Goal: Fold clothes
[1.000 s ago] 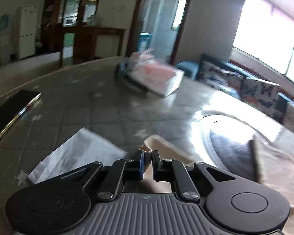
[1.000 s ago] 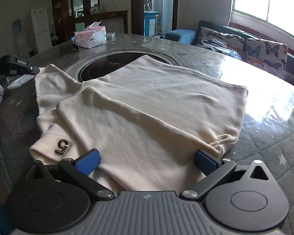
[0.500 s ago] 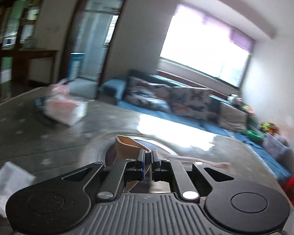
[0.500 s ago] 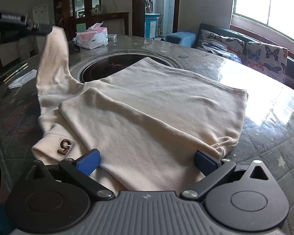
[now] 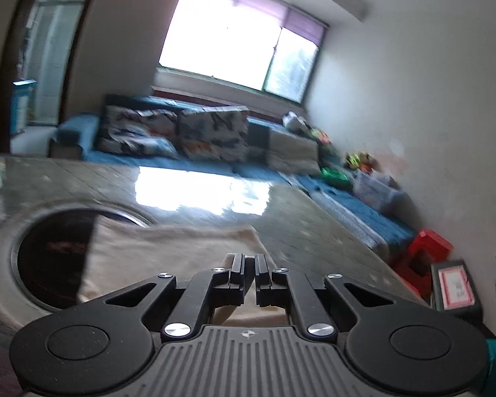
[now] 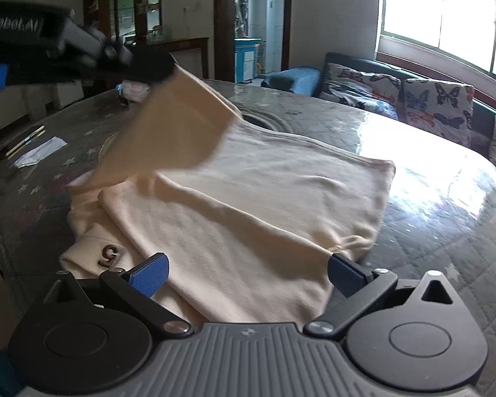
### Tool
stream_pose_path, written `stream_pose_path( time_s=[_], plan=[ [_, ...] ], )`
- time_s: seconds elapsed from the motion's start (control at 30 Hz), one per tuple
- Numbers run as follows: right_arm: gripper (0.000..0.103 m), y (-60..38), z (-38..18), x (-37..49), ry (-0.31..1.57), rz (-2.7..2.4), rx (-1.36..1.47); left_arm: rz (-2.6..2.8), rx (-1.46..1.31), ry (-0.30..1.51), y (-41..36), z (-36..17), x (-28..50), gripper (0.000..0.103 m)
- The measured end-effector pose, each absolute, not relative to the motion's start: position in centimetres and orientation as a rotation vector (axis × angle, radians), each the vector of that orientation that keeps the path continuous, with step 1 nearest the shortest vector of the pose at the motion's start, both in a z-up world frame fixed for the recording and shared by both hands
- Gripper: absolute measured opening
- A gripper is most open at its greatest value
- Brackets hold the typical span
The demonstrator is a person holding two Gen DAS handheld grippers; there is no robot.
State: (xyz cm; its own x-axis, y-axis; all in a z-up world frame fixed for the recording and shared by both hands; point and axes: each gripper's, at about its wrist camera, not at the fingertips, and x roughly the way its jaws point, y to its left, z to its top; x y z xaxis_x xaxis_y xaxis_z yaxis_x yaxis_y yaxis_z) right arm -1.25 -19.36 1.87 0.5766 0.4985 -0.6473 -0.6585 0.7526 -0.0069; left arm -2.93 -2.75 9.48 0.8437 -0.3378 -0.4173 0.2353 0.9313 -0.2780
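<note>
So up close the right gripper (image 6: 246,273) hovers with jaws spread wide, gripping nothing, over the near hem of the cream shirt (image 6: 264,205) lying on the round table (image 6: 446,218). Farther back, the left gripper (image 5: 249,273) is pinched tight on a raised sleeve (image 6: 178,122).

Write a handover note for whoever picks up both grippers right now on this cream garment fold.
Left gripper: shut on the garment's sleeve, held lifted above the body of the cream garment.
Right gripper: open, empty, at the garment's near edge.
The garment lies on the round table, its near side already folded over.
Left to do: lay the sleeve across the body, release, then finish the remaining folds.
</note>
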Motion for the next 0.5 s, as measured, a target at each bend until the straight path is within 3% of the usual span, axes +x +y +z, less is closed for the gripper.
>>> stream_pose_path(
  time_s=[0.27, 0.4, 0.5],
  plan=[
    [0.103, -21.4, 2.2, -1.4, 0.679, 0.639, -0.253, -0.38, -0.187, 0.622, -4.1, 5.6, -3.4, 0.014],
    [0.103, -22.3, 2.8, -1.6, 0.673, 0.612, -0.245, -0.345, -0.166, 0.611, -2.2, 5.7, -3.8, 0.04],
    [0.103, -22.7, 3.6, -1.5, 0.654, 0.605, -0.226, -0.269, -0.167, 0.603, 0.3, 5.9, -3.4, 0.043]
  ],
)
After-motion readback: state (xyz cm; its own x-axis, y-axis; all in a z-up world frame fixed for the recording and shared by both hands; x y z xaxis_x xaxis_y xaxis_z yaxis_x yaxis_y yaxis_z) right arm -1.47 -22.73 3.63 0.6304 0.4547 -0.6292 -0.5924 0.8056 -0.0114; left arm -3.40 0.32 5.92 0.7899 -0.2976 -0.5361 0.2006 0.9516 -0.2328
